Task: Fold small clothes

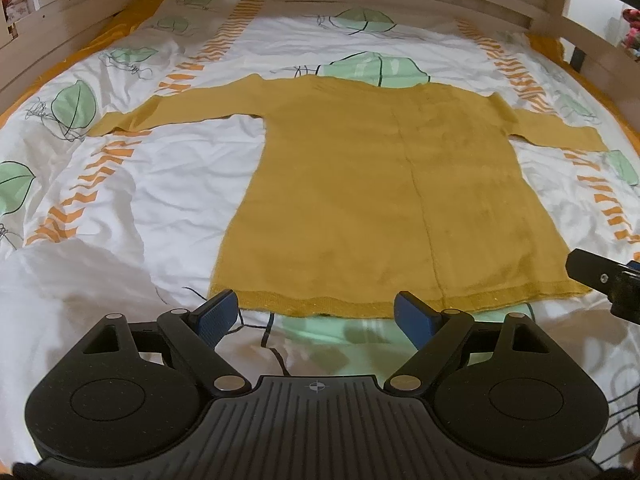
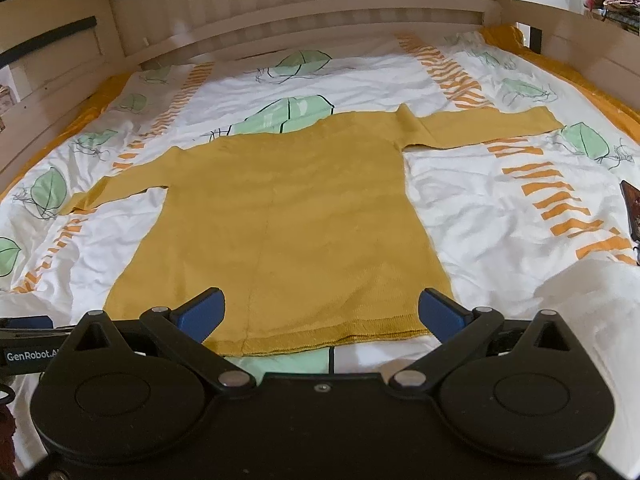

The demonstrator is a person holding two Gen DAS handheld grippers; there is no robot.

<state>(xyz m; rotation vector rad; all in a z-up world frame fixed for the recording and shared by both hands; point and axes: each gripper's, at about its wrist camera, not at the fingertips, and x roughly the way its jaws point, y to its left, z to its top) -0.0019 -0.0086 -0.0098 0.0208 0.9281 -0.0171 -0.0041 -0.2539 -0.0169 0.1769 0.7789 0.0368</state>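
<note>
A mustard-yellow long-sleeved sweater (image 1: 360, 184) lies flat on the bed, both sleeves spread sideways and its ribbed hem nearest the cameras; the right wrist view shows the sweater (image 2: 288, 220) from further right. My left gripper (image 1: 316, 308) hovers over the hem's left part, open wide, nothing between its blue fingers (image 1: 216, 314). My right gripper (image 2: 322, 312) stands open above the hem's right part, also holding nothing. The right gripper's black body (image 1: 608, 280) shows at the left wrist view's right edge.
The bed carries a white duvet (image 1: 160, 184) printed with green leaves and orange stripes, rumpled at the near left (image 1: 60, 280) and near right (image 2: 580, 300). A pale wooden headboard (image 2: 304, 12) and side rails surround it. A dark flat object (image 2: 633, 208) lies at the far right.
</note>
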